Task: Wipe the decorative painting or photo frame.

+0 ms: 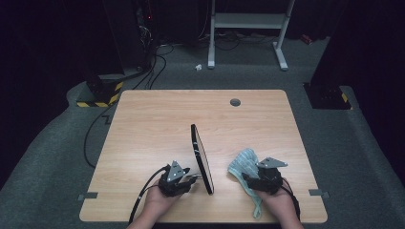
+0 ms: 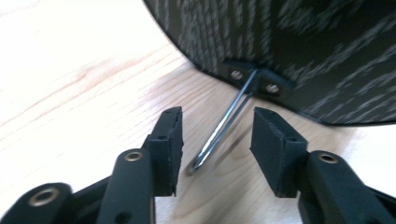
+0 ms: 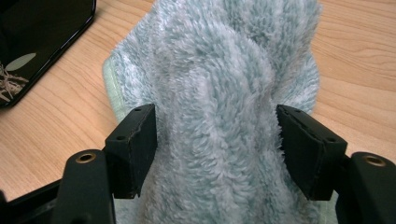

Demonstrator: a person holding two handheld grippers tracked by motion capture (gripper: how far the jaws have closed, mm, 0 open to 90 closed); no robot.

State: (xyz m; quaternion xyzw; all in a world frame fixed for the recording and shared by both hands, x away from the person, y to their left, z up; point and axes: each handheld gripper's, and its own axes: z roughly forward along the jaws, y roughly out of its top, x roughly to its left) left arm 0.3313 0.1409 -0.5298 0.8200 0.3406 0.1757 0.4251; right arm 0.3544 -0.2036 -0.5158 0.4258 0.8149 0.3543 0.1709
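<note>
The left hand-held gripper [image 2: 217, 140] sits low on the near part of the table [image 1: 143, 124], its jaws spread with the thin wire stand leg [image 2: 224, 126] running between them; neither pad touches the wire. That leg is screwed to the dark back of the round mirror [image 1: 201, 160], which stands upright on its edge near the middle of the table, just right of this hand-held gripper. The placement suggests the left hand means to steady the mirror by its leg so it will not tip or slide.

The right hand-held gripper [image 3: 217, 149] rests on the near right of the table with a fluffy pale blue-green cloth [image 3: 219, 93] bunched between its jaws. The pads sit against the pile on both sides, so it appears to be pinching the cloth, though the fluff hides how firmly. The cloth drapes forward toward the mirror's glass face, whose dark rim shows at the left of the right gripper view, likely ready for wiping.
</note>
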